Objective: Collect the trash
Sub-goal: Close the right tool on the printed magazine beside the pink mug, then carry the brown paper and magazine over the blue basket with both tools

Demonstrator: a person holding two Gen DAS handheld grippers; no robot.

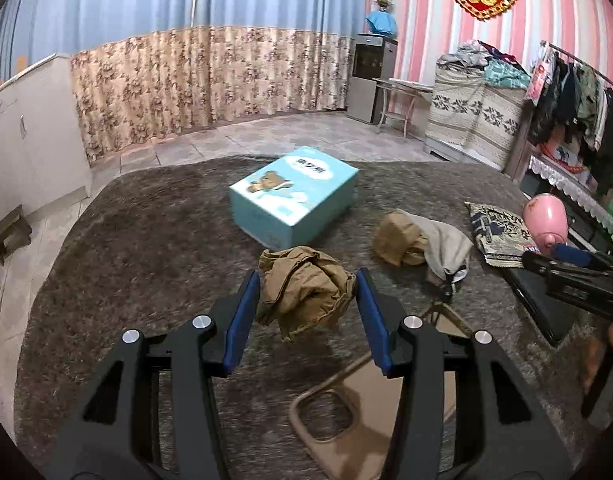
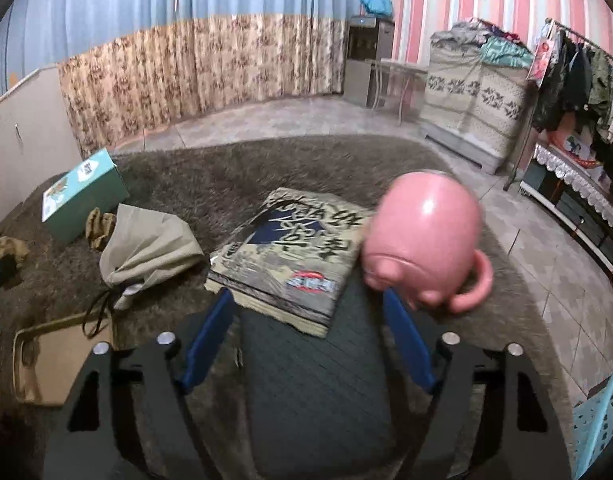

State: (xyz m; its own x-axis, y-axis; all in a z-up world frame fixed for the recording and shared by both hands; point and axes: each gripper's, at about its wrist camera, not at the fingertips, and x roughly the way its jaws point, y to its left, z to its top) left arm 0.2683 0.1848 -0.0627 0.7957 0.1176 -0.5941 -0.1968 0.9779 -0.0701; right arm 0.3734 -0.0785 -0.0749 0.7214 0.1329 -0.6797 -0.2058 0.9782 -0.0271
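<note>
Gripping noted: crumpled paper (image 1: 304, 290) clamped by left tool (image 1: 308, 312); teal box (image 1: 294, 196) straight ahead; right tool (image 2: 310, 336) open, farther.

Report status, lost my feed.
Left gripper shut on crumpled brown paper. Right gripper open near pink mug. Teal box ahead.
</note>
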